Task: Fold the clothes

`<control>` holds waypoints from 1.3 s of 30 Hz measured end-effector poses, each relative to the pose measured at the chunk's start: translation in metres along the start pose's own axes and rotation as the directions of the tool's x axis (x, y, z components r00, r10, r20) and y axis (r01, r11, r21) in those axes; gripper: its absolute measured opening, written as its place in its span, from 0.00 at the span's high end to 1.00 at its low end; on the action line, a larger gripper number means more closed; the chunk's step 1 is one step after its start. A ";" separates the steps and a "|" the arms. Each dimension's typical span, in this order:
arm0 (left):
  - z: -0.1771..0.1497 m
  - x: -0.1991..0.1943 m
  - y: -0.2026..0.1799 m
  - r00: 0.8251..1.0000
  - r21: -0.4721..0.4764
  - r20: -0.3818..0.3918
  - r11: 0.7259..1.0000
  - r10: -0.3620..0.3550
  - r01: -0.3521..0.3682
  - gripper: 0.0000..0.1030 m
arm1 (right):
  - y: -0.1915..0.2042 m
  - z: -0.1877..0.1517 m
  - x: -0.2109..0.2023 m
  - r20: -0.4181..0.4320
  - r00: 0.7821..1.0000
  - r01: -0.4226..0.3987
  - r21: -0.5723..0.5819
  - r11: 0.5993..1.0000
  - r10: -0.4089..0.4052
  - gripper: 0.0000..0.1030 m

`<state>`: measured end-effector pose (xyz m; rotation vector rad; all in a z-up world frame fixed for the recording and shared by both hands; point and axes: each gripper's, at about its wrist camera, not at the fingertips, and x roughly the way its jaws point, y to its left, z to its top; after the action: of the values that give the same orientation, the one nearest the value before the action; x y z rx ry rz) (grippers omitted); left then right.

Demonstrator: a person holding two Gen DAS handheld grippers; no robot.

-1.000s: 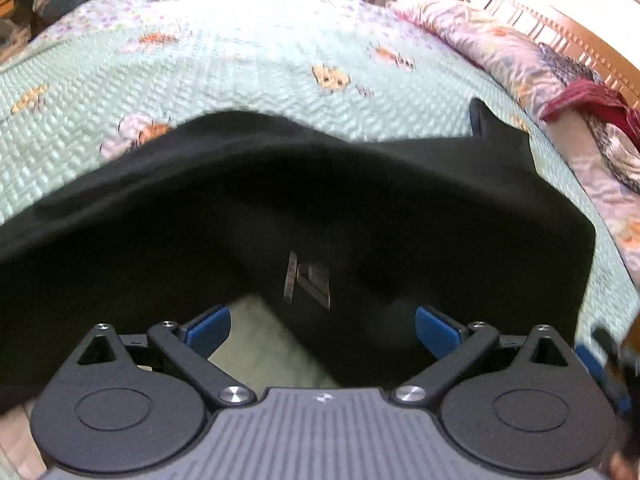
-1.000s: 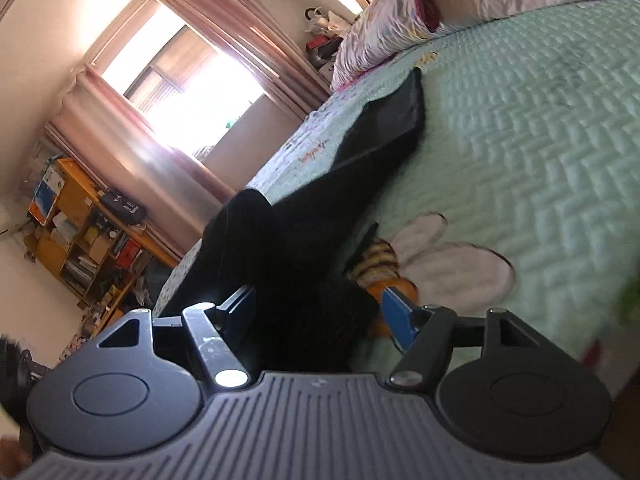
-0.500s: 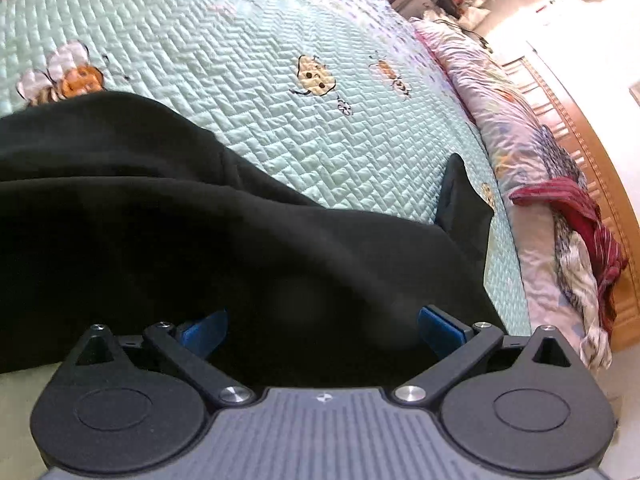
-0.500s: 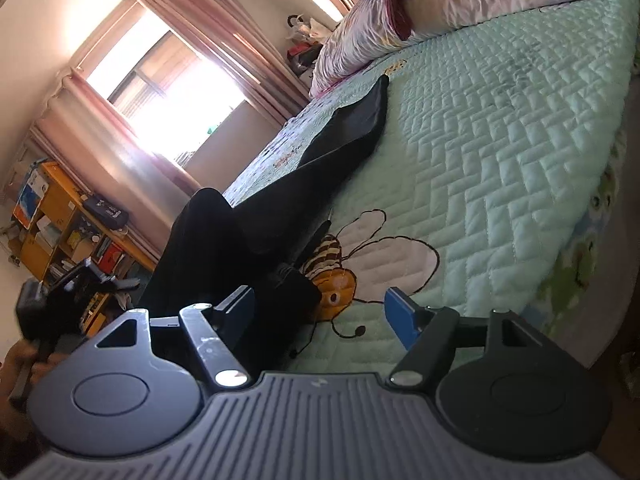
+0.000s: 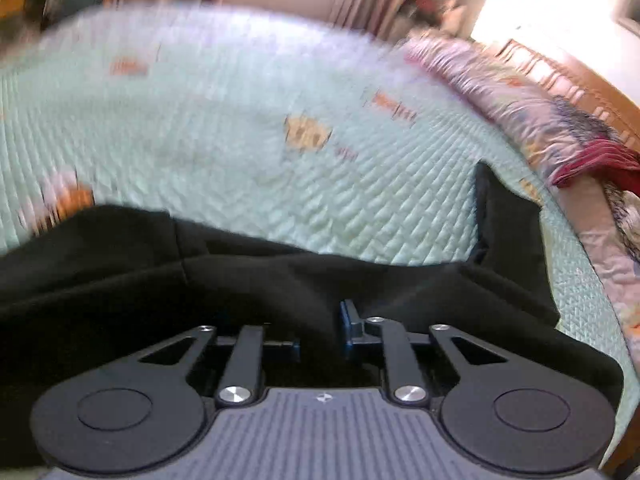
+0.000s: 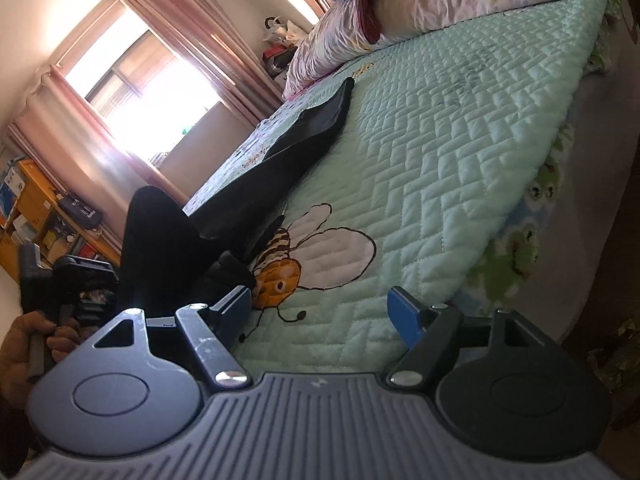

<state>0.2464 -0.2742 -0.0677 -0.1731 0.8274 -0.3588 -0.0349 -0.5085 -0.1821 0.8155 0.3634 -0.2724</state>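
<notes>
Left wrist view shows the left claw (image 5: pixel 320 330) has just been closing and now pinches the black clothes (image 5: pixel 256 280) lying on the green bed (image 5: pixel 224 120). The right claw (image 6: pixel 324 312) is wide with nothing in it, beside the clothes.

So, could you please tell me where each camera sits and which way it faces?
Left wrist: behind the left gripper, jaws closed on the black garment, facing across the quilt.
Right wrist: behind the open right gripper, low along the bed towards the window; a hand shows left.
Shared: garment, quilt.
</notes>
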 end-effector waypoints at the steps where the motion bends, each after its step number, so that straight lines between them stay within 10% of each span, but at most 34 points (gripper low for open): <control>1: 0.004 -0.013 0.002 0.999 -0.009 0.034 1.000 -0.022 0.022 0.84 | 0.001 -0.001 -0.001 0.000 1.000 0.003 -0.004 1.000 -0.003 0.26; 5: 0.023 -0.075 -0.001 0.973 0.010 0.199 0.993 -0.120 0.120 0.88 | 0.006 -0.002 -0.008 0.000 1.000 0.010 -0.024 1.000 -0.010 0.26; 8: 0.039 -0.138 -0.006 0.919 0.028 0.340 0.979 -0.199 0.202 0.92 | 0.012 -0.004 -0.013 0.001 1.000 0.011 -0.041 0.999 -0.010 0.26; 14: 0.061 -0.266 0.005 0.750 0.131 0.640 0.985 -0.168 0.109 0.94 | 0.025 -0.007 -0.021 0.008 1.000 -0.017 -0.085 0.996 0.018 0.26; 17: 0.059 -0.331 0.001 0.587 0.217 0.797 0.974 -0.139 -0.064 1.00 | 0.031 -0.009 -0.019 0.000 0.999 -0.037 -0.093 0.995 0.037 0.26; 19: 0.068 -0.369 0.000 0.575 0.259 0.804 0.959 -0.151 -0.111 1.00 | 0.036 -0.010 -0.015 -0.011 0.999 -0.053 -0.099 0.994 0.052 0.26; 24: 0.087 -0.386 0.018 0.748 0.233 0.649 0.972 -0.140 -0.021 0.97 | 0.054 -0.020 -0.001 -0.055 0.993 -0.110 -0.103 0.989 0.104 0.26; 29: 0.039 -0.290 0.047 0.926 0.187 0.376 0.978 0.011 -0.087 0.30 | 0.078 -0.031 0.008 -0.120 0.982 -0.163 -0.124 0.979 0.149 0.23; 33: -0.020 -0.245 0.108 0.944 0.114 0.300 0.977 0.138 -0.179 0.32 | 0.098 -0.033 0.012 -0.170 0.971 -0.198 -0.195 0.961 0.165 0.23; 35: -0.042 -0.228 0.122 0.945 0.088 0.249 0.967 0.210 -0.238 0.14 | 0.102 -0.035 0.013 -0.179 0.971 -0.194 -0.215 0.957 0.157 0.21; 39: -0.074 -0.187 0.153 0.964 0.065 0.048 0.962 0.262 -0.264 0.09 | 0.100 -0.038 0.016 -0.200 0.971 -0.171 -0.210 0.963 0.129 0.21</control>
<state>0.1126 -0.0627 -0.0323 -0.0023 0.7869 -0.1336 0.0089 -0.4158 -0.1470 0.6411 0.4945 -0.0109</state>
